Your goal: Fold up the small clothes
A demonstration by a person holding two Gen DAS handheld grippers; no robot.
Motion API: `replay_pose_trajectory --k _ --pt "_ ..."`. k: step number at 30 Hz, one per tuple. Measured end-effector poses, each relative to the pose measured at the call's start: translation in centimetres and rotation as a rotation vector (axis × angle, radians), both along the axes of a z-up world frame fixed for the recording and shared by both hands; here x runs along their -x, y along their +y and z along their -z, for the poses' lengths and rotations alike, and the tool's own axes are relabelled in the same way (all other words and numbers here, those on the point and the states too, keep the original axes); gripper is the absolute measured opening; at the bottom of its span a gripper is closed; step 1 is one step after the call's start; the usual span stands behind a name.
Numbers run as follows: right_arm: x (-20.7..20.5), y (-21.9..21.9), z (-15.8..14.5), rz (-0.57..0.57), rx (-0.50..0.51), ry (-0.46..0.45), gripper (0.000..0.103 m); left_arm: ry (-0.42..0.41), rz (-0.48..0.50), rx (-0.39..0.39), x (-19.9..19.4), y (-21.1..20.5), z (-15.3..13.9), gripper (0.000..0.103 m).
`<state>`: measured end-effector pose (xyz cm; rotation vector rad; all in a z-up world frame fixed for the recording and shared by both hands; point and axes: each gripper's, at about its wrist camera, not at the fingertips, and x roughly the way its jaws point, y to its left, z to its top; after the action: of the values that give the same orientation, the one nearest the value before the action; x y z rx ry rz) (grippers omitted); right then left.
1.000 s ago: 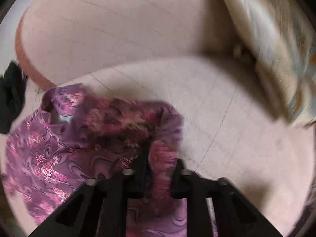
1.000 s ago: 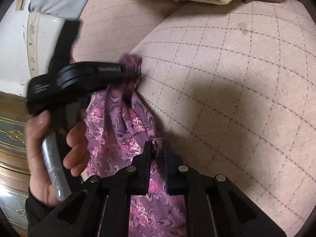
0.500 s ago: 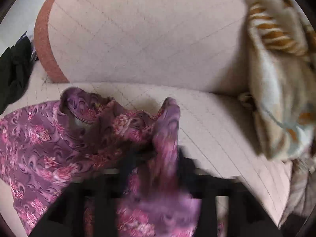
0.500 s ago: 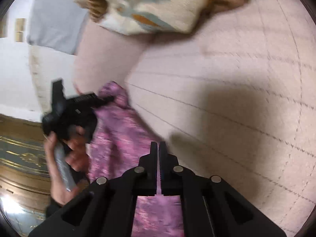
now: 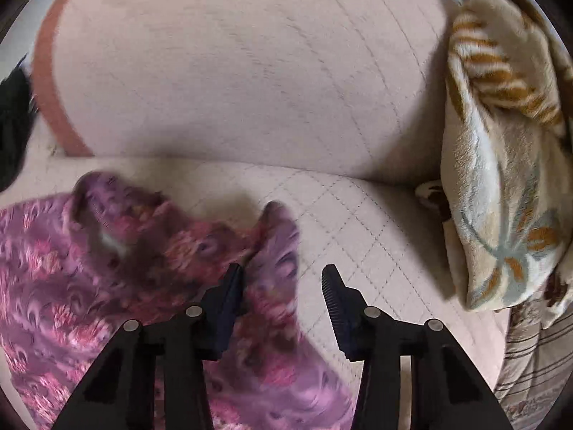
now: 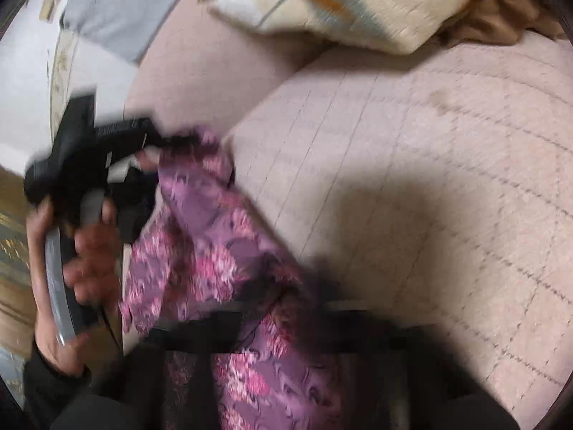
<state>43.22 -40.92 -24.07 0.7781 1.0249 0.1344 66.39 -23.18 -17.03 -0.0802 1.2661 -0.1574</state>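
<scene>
In the left wrist view, the left gripper (image 5: pixel 283 279) has its jaws spread wide apart, holding nothing. A raised fold of the purple floral garment (image 5: pixel 143 286) lies between them, pressed against the inner face of the left-hand finger and clear of the right-hand one. The garment spreads across the lower left of the pink quilted sofa seat (image 5: pixel 376 222), with a rumpled collar-like edge standing up toward the backrest (image 5: pixel 232 71). A cream fleece blanket (image 5: pixel 501 179) with orange and grey-blue leaf shapes hangs down on the right, its lower edge near the seat. A dark piece of cloth (image 5: pixel 12 125) shows at the far left edge.

In the right wrist view, the right gripper (image 6: pixel 286 322) is heavily blurred — its fingers appear as dark smears low in the frame, and I cannot tell whether they are apart or together, or whether they grip the cloth. The garment (image 6: pixel 215 251) runs from the bottom centre up and leftward over the edge of the seat (image 6: pixel 429 143). At its upper end sits the left gripper (image 6: pixel 168 141), tip just at the fabric, held by the person's left hand (image 6: pixel 75 268) on a grey handle. The blanket (image 6: pixel 358 3) lies across the top, with a brown cloth (image 6: pixel 501 21) beside it.
</scene>
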Motion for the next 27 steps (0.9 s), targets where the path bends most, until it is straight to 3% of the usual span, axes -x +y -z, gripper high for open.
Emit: replay_pose_trajectory --k 1,2,5,7,8,11,12,15,16,17,18,21,22,24,27 --pt "0.0 0.1 -0.1 -0.001 0.016 -0.001 0.005 0.022 0.011 -0.041 -0.3 -0.5 0.4 0.004" --pt "0.0 0.1 -0.2 0.000 0.018 0.002 0.005 0.062 0.014 -0.014 -0.6 -0.6 0.7 0.004" --pt "0.4 -0.6 -0.2 0.015 0.005 0.020 0.005 0.071 -0.047 0.256 -0.9 1.1 -0.4 0.004" --pt "0.6 -1.0 -0.4 0.036 0.018 0.027 0.003 0.080 -0.188 0.412 -1.6 3.6 0.2 0.004" --pt "0.7 -1.1 -0.5 0.045 0.024 0.030 0.003 0.099 -0.231 0.415 -1.8 4.0 1.0 0.004" --pt "0.6 -0.8 -0.9 0.040 0.053 0.033 0.003 0.118 -0.181 0.104 -2.3 1.7 3.7 0.005" --pt "0.8 -1.0 -0.9 0.038 0.074 0.046 0.003 0.095 -0.151 0.069 -2.1 1.1 3.8 0.005" --pt "0.3 -1.0 0.2 0.052 0.045 0.085 0.003 0.049 -0.133 0.081 -1.5 1.7 2.1 0.015" --pt "0.2 -1.1 0.3 0.046 0.029 0.086 0.003 0.041 -0.121 0.076 -1.2 2.2 1.3 0.032" --pt "0.7 -1.4 0.4 0.043 0.014 0.079 0.003 0.038 -0.091 0.076 -0.7 2.7 0.3 0.057" --pt "1.0 -1.9 0.3 0.050 0.002 0.074 0.004 0.033 -0.051 0.081 0.2 3.4 -0.8 0.066" --pt "2.3 -3.9 -1.6 0.073 -0.043 -0.008 0.009 -0.085 0.029 0.034 5.8 7.2 -5.1 0.070" --pt "2.6 -3.9 -2.2 0.075 -0.054 -0.030 0.023 -0.120 0.033 0.018 8.2 9.1 -6.3 0.072" --pt "3.5 -3.4 -3.4 0.077 -0.053 -0.082 0.045 -0.211 -0.020 -0.060 14.1 14.3 -7.9 0.077" --pt "4.2 -0.6 -5.4 -0.001 -0.076 -0.168 0.047 -0.284 -0.146 -0.240 23.1 20.7 -6.9 0.080"
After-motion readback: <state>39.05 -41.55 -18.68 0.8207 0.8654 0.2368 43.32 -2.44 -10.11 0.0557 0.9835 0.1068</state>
